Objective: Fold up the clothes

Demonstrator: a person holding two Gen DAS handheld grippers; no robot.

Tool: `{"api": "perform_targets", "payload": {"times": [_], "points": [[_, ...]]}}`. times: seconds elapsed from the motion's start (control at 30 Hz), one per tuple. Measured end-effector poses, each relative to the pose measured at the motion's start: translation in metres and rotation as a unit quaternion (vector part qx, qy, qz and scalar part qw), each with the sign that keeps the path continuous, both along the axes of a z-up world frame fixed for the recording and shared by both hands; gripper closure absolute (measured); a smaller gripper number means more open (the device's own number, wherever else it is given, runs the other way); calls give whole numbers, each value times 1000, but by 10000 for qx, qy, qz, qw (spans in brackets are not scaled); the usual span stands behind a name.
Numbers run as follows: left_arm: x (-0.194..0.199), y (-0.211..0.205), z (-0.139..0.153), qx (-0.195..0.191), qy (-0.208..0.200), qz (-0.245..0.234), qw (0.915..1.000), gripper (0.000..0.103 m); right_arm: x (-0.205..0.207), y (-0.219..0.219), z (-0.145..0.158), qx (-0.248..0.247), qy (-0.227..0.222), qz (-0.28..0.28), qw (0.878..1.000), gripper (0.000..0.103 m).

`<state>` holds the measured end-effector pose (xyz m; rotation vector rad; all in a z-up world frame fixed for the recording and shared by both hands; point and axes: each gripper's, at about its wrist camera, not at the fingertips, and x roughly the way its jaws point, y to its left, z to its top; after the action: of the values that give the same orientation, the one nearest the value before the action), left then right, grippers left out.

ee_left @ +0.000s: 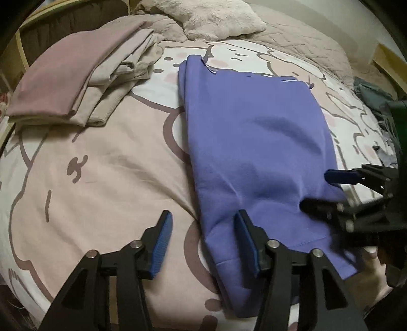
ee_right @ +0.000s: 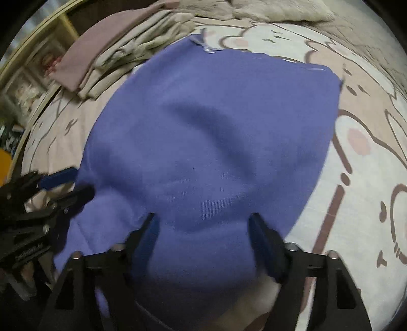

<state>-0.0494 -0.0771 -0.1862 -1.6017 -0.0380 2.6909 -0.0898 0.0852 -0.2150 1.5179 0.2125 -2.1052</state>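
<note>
Cartoon-printed bedding (ee_left: pixel 106 163) covered the bed that carried the work, with a fluffy pillow (ee_left: pixel 216 20) at its far end. Ahead and left of the left tool (ee_left: pixel 201 242) sat a stack of folded garments (ee_left: pixel 76 76), pink on top and beige beneath. That tool's two blue-padded fingers stood apart, clamped on nothing; its left finger hung over bare bedding and its right finger over the near left edge of the purple garment (ee_left: pixel 254 142). The garment lay lengthwise away from both tools as a long panel, already doubled along its left side, with a soft ridge across its middle. Right of it, the right tool (ee_right: pixel 203 229) hovered over the near end, fingers likewise spread and empty, cloth visible between them. Further right lay grey clothing (ee_left: pixel 368 94) at the bed's edge.

Judgement: the scene fitted either a release just after a fold or a reach for the near hem. For a sound fold, both tools should take the near corners level, carry them evenly toward the far edge, and flatten the middle ridge beforehand.
</note>
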Motion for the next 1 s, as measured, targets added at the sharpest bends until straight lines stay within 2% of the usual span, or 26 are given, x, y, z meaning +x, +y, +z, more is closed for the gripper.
{"api": "perform_targets", "payload": {"times": [0.03, 0.13, 0.27, 0.4, 0.43, 0.47, 0.57, 0.63, 0.7, 0.8, 0.9, 0.93, 0.97, 1.0], "points": [[0, 0, 0, -74, 38, -5, 10000, 43, 2, -3, -1, 64, 13, 59, 10000, 16], [-1, 1, 0, -90, 79, 15, 9999, 43, 2, -7, 5, 161, -18, 30, 9999, 16], [-1, -2, 9, -23, 210, 77, 9997, 43, 8, 15, 36, -372, -118, -196, 9990, 17], [-2, -5, 14, -52, 297, 196, 9994, 43, 29, 56, 53, -941, -450, -504, 9933, 17], [-2, -6, 15, -58, 305, 230, 9993, 43, 37, 66, 50, -1067, -626, -598, 9905, 18], [-3, -6, 15, -58, 306, 262, 9992, 43, 43, 74, 43, -1177, -812, -672, 9874, 23], [-1, -5, 18, -60, 358, 282, 9989, 43, 61, 85, 18, -1657, -1594, -913, 9689, 35], [1, -3, 21, -65, 421, 259, 9988, 43, 67, 83, 4, -1793, -1922, -1028, 9594, 40], [3, -1, 24, -70, 483, 235, 9985, 43, 70, 82, -5, -1959, -2153, -1180, 9494, 40], [7, 3, 29, -48, 602, 136, 9981, 43, 67, 87, -16, -2532, -2563, -1529, 9202, 40], [14, 13, 38, 67, 823, -299, 9961, 43, 63, 82, -22, -2721, -2637, -1644, 9107, 40], [17, 18, 42, 34, 911, -486, 9946, 42, 61, 80, -24, -2780, -2658, -1681, 9076, 46], [20, 23, 46, -33, 1012, -709, 9923, 42, 60, 79, -26, -2840, -2680, -1718, 9045, 60], [24, 30, 53, -132, 1157, -1020, 9879, 42, 58, 79, -26, -2820, -2683, -1764, 9041, 65]]}}
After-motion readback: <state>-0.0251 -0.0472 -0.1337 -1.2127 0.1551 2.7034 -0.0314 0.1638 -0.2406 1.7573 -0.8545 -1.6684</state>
